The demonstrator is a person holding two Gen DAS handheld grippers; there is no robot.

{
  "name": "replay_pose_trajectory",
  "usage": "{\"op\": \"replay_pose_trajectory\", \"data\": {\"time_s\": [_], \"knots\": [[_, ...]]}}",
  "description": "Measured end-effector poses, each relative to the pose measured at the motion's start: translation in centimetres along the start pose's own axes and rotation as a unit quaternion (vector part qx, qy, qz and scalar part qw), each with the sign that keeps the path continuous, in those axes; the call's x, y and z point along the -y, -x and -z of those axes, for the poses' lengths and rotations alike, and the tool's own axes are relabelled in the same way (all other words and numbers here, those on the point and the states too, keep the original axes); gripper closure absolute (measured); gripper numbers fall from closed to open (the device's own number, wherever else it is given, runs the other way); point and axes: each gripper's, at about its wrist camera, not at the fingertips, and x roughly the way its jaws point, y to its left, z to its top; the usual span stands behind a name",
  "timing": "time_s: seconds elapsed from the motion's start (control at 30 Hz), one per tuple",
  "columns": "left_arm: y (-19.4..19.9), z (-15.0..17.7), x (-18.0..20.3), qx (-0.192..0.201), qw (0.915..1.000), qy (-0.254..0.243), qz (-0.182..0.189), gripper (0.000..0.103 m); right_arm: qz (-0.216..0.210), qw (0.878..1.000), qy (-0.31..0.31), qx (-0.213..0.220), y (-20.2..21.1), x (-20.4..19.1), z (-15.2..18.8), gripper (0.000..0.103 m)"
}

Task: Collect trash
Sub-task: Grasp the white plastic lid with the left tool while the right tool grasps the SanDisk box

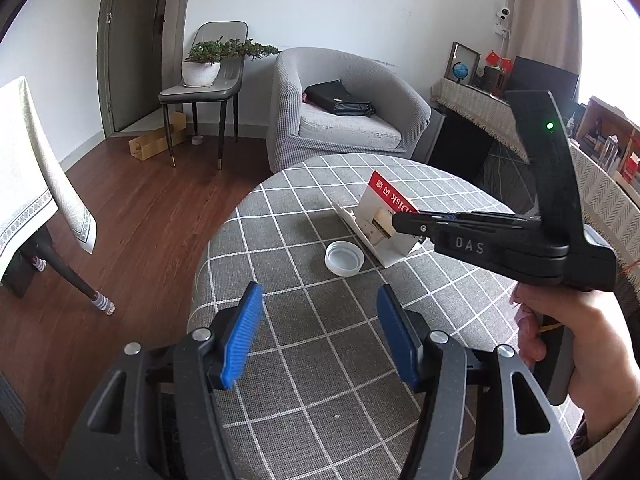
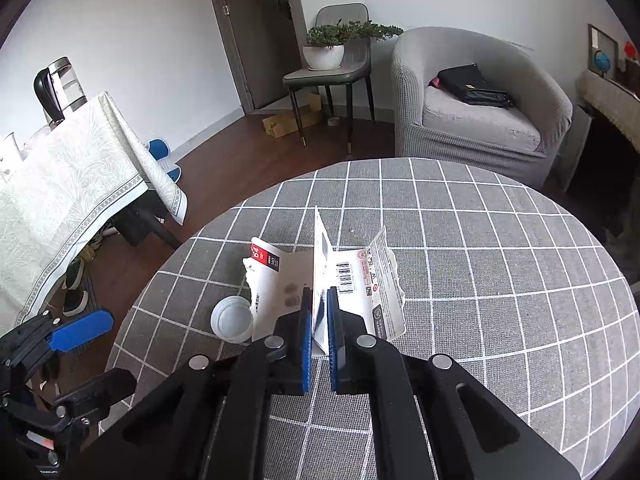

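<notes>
Dining table point(image 2: 68, 184): far left in the right wrist view, under a pale patterned cloth, a kettle point(image 2: 60, 88) on it.
Left gripper point(image 1: 316, 332): blue pads spread wide apart, nothing between them; it hangs over the near part of the desk, the bottle cap ahead of it.
Desk point(image 1: 304, 380): round, covered with a grey cloth crossed by white grid lines.
Bottle cap point(image 1: 345, 258): white, lying open side up on the desk, just left of the torn package; in the right wrist view its right edge is hidden behind the package's left flap.
Torn package point(image 2: 320, 280): white card packaging with a red printed band and a barcode, opened out in flaps near the middle of the desk; whether its lower edge touches the cloth cannot be told.
Right gripper point(image 2: 319, 320): pads nearly together, pinching an upright flap of the torn package between them.
Right hand point(image 1: 588, 344): wrapped round the gripper's handle at the right edge of the left wrist view.
Armchair point(image 1: 352, 104): grey, behind the desk, a black bag point(image 1: 340, 98) on its seat.
</notes>
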Motion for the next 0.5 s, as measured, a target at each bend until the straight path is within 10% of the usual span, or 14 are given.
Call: {"op": "replay_pose_trajectory", "data": {"time_s": [0.5], "knots": [[-4.1, -1.0, 2.5, -0.046, 0.9983, -0.026, -0.023, 0.04, -0.021, 1.0, -0.017, 0.015, 2.9, 3.1, 0.8, 0.101]]}}
